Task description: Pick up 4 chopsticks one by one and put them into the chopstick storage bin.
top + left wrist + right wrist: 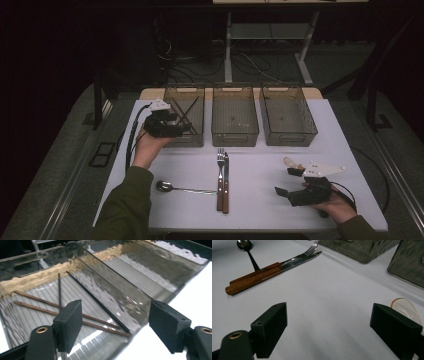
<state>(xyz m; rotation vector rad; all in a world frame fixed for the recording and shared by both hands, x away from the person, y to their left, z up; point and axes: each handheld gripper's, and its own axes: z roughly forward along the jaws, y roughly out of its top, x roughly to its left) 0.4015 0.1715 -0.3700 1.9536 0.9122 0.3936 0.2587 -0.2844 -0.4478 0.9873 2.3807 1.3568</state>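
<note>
Three smoky clear bins stand in a row at the back of the white table (pixel 260 165). The left bin (pixel 184 90) holds two brown chopsticks (pixel 100 326) and two black ones (pixel 100 303). My left gripper (pixel 186 128) hovers open at that bin's front right corner, nothing between its jaws (pixel 117 325). A wooden-handled fork (pixel 219 180) and knife (pixel 226 182) lie side by side mid-table, with a metal spoon (pixel 172 188) to their left. My right gripper (pixel 286 181) rests open near the front right, empty (pixel 328 325), beside a translucent amber spoon (pixel 290 162) (pixel 405 308).
The middle bin (pixel 235 135) and right bin (pixel 288 137) look empty. The fork and knife (pixel 254 281) and the metal spoon (pixel 244 245) lie beyond the right jaws. Cables trail from both grippers. Dark floor, desk legs and wires sit behind the table.
</note>
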